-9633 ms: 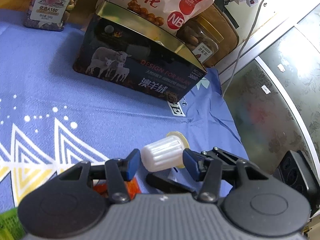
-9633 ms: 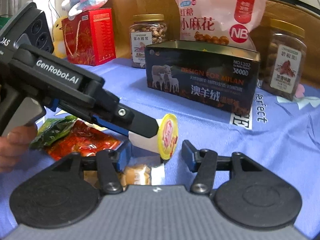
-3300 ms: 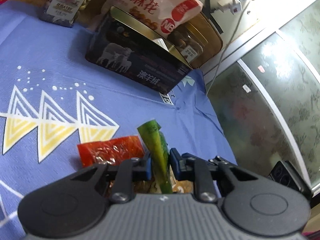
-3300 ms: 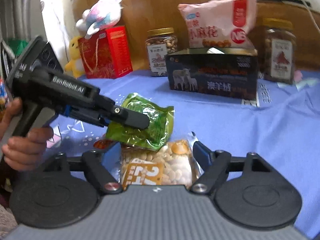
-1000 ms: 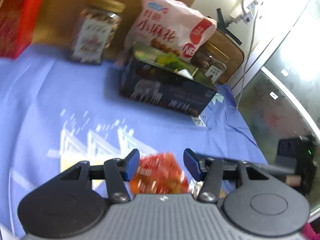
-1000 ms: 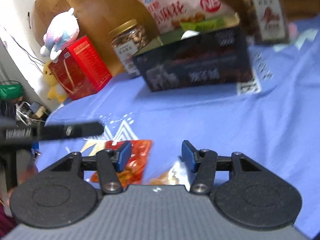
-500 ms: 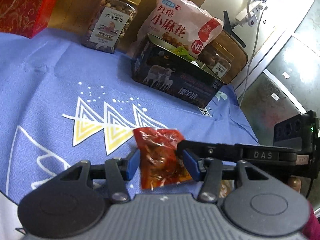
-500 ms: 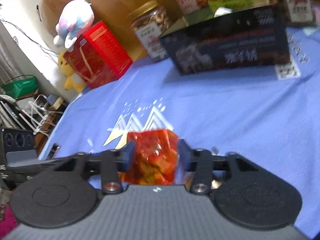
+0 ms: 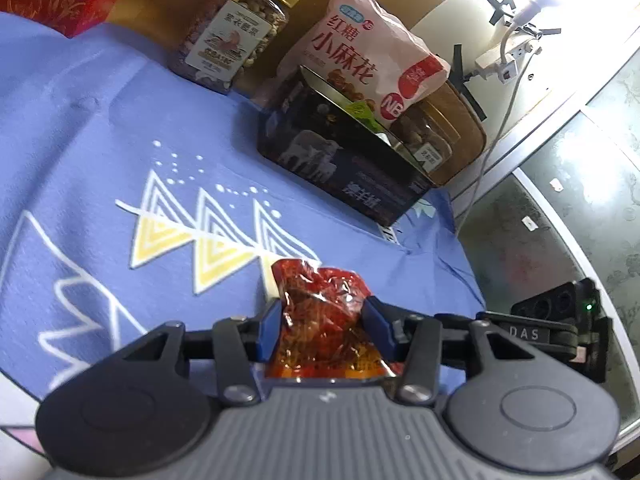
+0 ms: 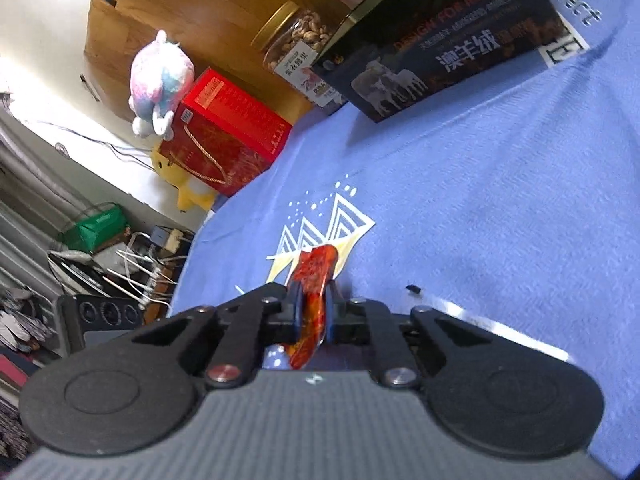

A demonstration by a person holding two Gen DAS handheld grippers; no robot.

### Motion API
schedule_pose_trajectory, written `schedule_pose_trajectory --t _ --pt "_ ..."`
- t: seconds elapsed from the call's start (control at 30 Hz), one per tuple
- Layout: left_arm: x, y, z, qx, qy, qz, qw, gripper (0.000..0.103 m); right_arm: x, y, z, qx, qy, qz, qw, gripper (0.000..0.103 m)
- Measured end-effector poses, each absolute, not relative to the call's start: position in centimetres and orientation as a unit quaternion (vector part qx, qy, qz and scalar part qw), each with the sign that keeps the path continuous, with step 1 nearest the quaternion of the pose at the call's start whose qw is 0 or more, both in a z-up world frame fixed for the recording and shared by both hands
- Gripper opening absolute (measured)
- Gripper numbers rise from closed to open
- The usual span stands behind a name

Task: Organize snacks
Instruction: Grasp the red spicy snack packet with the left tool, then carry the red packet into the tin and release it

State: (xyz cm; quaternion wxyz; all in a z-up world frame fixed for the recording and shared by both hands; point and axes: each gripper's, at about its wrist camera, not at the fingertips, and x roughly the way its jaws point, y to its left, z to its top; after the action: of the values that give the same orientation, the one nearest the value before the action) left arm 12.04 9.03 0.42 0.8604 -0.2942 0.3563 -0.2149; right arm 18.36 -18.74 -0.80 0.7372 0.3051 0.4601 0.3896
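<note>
Since the earlier frames the white cup and the green packet had gone from the near cloth, a green packet now showing inside the dark tin box (image 9: 344, 160) at the far side. We judged the blue tablecloth (image 9: 100, 128) left bare so loose snacks could be gathered into that box. Our right gripper (image 10: 310, 312) was closing, its pads already pinching the red snack packet (image 10: 316, 276) edge-on just above the near cloth. Our left gripper (image 9: 322, 330) was closing too, the same red snack packet (image 9: 320, 308) bracketed broadside between its pads, though we could not tell whether they pressed it.
</note>
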Motion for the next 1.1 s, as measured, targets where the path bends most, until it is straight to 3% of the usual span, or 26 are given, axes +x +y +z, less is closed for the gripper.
schedule_pose_trajectory --t 0.63,1.1 --pt "12.4 -1.1 1.2 -0.213 0.401 -0.306 0.837 0.043 13.0 -27.5 -0.7 0.334 0.413 0.324 0.783 0.014" --pt "16.1 0.5 4.8 -0.228 0.366 -0.297 0.852 0.044 18.3 -27.3 1.8 0.314 0.387 0.382 0.778 0.014"
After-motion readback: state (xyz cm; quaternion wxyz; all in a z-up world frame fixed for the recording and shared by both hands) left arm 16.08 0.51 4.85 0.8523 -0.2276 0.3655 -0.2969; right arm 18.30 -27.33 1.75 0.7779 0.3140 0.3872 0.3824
